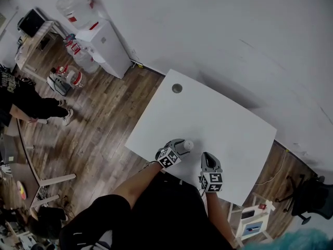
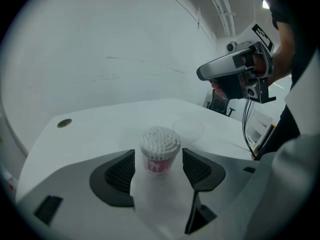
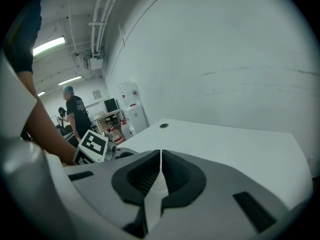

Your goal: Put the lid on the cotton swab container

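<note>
Your left tongs [image 2: 158, 168] stand open around the cotton swab container [image 2: 159, 149], right tongs [image 3: 160, 156] closed and empty. Next, probably grab the lid [image 2: 188, 129] just beyond the container.

Well beyond the left claw [image 1: 182, 145], on the white table [image 1: 229, 124]: round grey grommet [image 1: 177, 88]. Farther off to its left, on wooden floor [image 1: 104, 124]: water dispenser [image 1: 106, 46], spare water bottles [image 1: 78, 77]. Far right of the right claw [image 1: 208, 157]: black office chair [image 1: 311, 196], near a low white shelf [image 1: 255, 220].
</note>
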The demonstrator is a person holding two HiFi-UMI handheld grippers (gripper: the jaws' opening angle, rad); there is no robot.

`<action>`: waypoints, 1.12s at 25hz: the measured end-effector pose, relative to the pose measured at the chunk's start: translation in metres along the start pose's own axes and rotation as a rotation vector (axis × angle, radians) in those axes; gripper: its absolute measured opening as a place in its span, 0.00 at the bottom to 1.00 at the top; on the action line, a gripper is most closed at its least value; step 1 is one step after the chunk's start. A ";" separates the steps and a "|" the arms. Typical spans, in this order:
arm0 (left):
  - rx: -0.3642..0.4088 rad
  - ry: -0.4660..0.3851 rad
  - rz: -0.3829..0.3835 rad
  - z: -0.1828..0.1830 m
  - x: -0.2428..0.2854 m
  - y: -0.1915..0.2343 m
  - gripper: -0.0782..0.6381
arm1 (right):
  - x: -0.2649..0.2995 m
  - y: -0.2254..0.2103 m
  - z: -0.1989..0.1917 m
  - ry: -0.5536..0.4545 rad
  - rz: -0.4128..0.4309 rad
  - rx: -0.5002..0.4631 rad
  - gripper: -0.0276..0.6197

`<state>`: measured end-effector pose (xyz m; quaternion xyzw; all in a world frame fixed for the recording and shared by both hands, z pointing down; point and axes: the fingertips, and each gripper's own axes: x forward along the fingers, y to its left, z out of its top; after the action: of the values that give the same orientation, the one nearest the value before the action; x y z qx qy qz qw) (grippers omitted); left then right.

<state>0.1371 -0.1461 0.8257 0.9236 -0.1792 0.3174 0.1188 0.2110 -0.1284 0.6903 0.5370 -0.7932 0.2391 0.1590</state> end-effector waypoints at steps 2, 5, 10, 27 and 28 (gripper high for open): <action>-0.013 0.007 -0.012 -0.004 0.004 0.001 0.51 | -0.001 -0.002 -0.005 0.010 -0.010 0.007 0.09; -0.003 0.003 -0.032 -0.002 0.010 -0.001 0.51 | -0.004 -0.006 -0.009 0.029 -0.028 -0.015 0.09; -0.018 -0.009 -0.037 -0.003 0.017 0.000 0.51 | -0.004 -0.010 -0.014 0.047 -0.042 -0.016 0.09; -0.069 -0.024 -0.003 -0.011 0.014 -0.012 0.48 | -0.006 -0.013 -0.054 0.111 0.006 -0.069 0.10; -0.070 -0.021 -0.001 -0.011 0.014 -0.013 0.48 | -0.006 -0.013 -0.058 0.119 0.009 -0.072 0.10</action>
<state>0.1464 -0.1345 0.8419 0.9223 -0.1911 0.3010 0.1492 0.2249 -0.0962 0.7385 0.5119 -0.7929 0.2428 0.2242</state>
